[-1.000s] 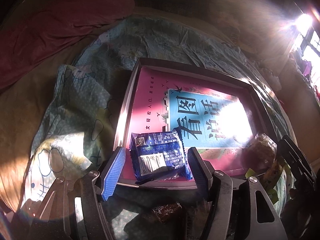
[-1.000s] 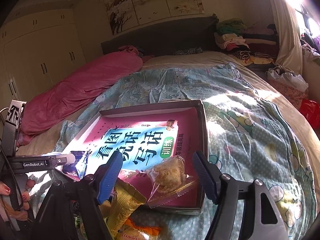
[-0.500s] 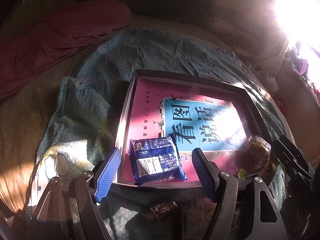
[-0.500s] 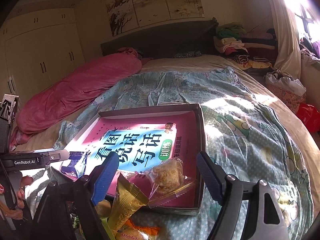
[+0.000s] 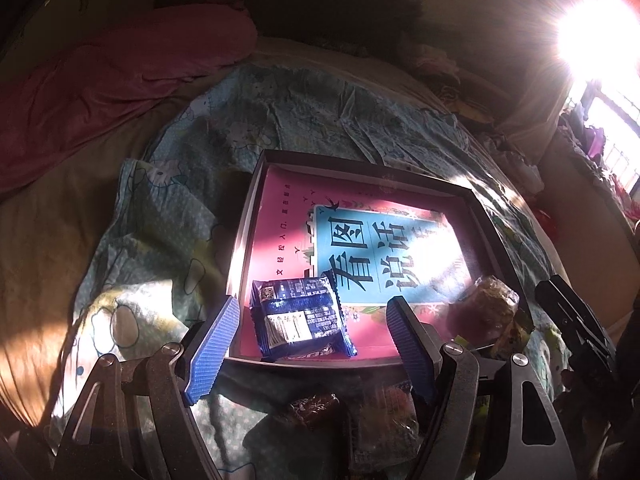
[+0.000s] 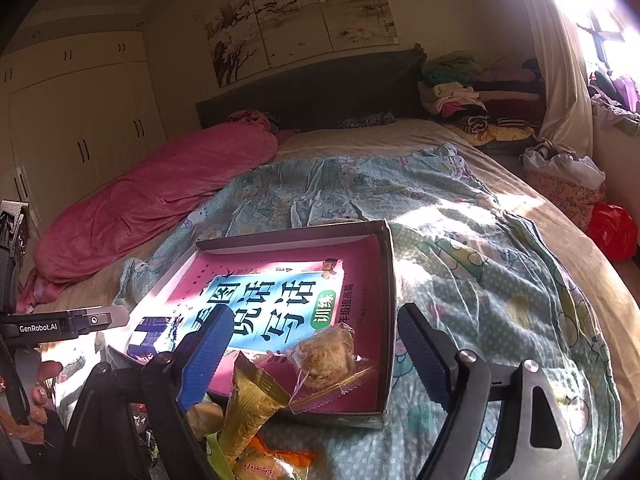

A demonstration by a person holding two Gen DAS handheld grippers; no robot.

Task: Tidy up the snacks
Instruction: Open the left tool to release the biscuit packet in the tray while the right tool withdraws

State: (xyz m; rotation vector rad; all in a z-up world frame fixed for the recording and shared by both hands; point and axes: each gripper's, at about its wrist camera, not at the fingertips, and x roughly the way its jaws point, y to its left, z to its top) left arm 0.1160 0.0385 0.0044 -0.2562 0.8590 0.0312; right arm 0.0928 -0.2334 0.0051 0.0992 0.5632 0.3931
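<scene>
Left tool (image 5: pixel 312 344): blue pads wide apart, empty, low over near edge of box; one pad outside box's left wall, other over its near rim.
Right tool (image 6: pixel 316 354): pads wide apart too, nothing btwn them; hovers over box's near right corner.
Blue pack (image 5: pixel 300 322): flat in near left corner of box, barcode side up, lying btwn left tool's pads but not touched by them. In right view only a sliver shows (image 6: pixel 150 340), behind left pad.
Clear pack (image 6: pixel 326 356): pastry in see-thru wrap, in near right part of box, resting on floor of box, one end toward near wall. Left view: same pack (image 5: pixel 486 312) at right edge of box, half in glare.
Gold pack (image 6: pixel 250 404): long, tilted, top end leaning over box's near wall, just beside clear pack; lower end outside box.
Orange pack (image 6: pixel 276 462): on quilt in front of box, below gold pack.
Dark pack (image 5: pixel 314 406): on quilt near box, under left tool; more wrappers beside it, too dim to tell.
Box (image 6: pixel 386 280): shallow, dark walls, pink & blue printed floor w/ Chinese text; sits on quilt.
Quilt (image 6: pixel 460 240): pale blue cartoon print, spread on bed.
Blanket (image 6: pixel 160 196): pink, bunched along far left of bed.
Clothes (image 6: pixel 468 96): stacked by headboard, far right.
</scene>
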